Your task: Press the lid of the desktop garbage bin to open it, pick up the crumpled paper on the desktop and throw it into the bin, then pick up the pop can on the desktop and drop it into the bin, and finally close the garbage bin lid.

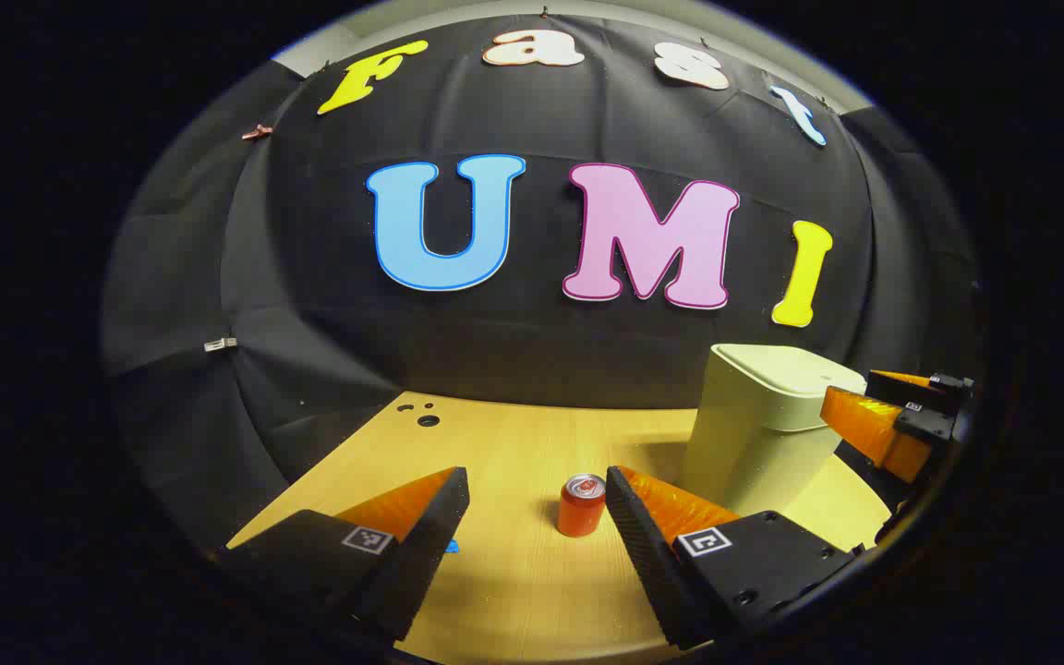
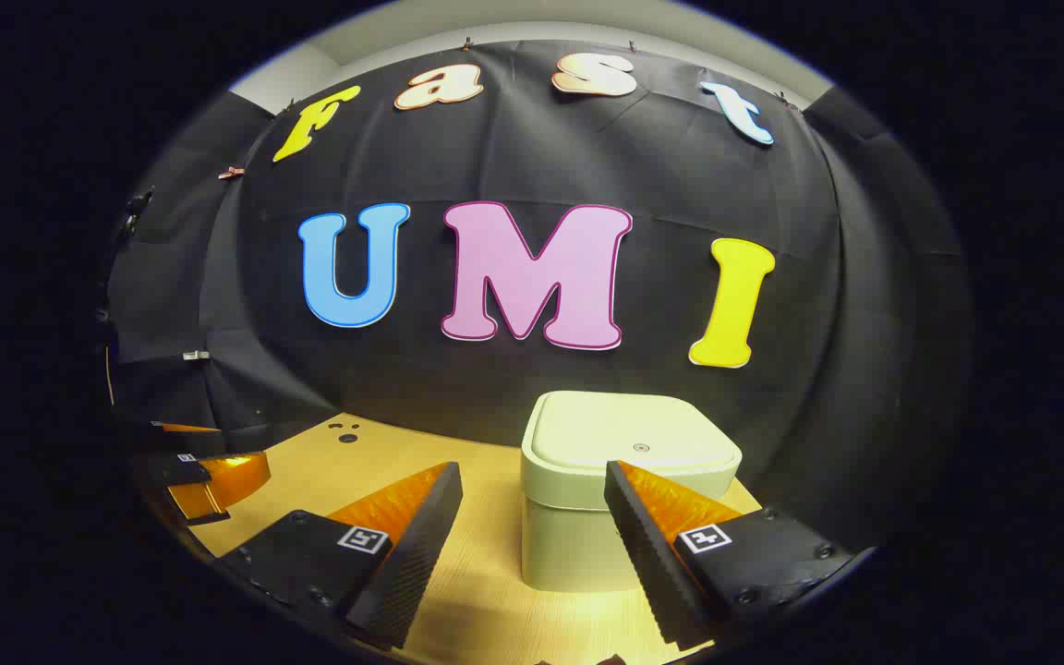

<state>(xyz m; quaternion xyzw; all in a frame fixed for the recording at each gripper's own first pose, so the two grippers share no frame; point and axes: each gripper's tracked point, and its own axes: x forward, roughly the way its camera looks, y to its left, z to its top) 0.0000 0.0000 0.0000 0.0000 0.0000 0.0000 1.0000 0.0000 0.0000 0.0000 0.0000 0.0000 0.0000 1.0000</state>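
Spread wide at lower centre, the right gripper (image 2: 532,517) should press squarely down on the closed garbage bin (image 2: 629,480) lid just ahead, while the equally wide left gripper (image 1: 537,522) frames the pop can (image 1: 581,505) standing on the desk (image 1: 513,443).

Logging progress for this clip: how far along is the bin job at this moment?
Nothing looks done: the garbage bin has its lid down flat, and the pop can stands upright on the table. In hand: nothing. The right gripper faces the bin with open jaws, and the left gripper is open in front of the can. Left: pressing the lid, both throws, closing. I can't spot the crumpled paper.
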